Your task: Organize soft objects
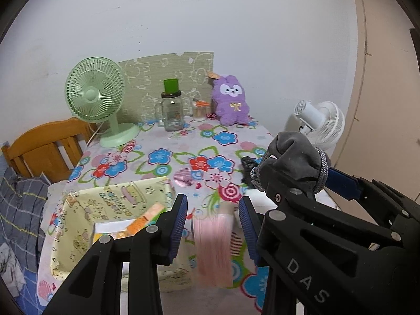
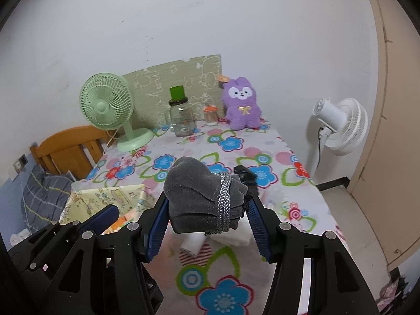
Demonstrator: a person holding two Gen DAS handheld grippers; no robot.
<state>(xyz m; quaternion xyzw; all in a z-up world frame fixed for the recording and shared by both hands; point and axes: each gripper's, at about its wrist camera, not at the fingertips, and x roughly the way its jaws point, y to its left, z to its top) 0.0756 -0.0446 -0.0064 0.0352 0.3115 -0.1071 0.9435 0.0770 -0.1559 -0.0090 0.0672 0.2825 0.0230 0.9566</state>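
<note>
Low in the frame, the right gripper (image 2: 207, 210) clamps a grey pouch (image 2: 202, 197); the left gripper (image 1: 212, 225) gapes empty. Carry the pouch steadily to the yellow basket (image 1: 78, 225).

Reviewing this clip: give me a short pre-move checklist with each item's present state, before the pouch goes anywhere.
1. Right gripper clamps grey pouch: ok.
2. Pouch's cord wrapped on, not dangling far: ok.
3. Left gripper holding nothing: ok; the pink cloth lies below its fingers.
4. Yellow box open on top: ok.
5. Room left in box: cannot tell.
</note>
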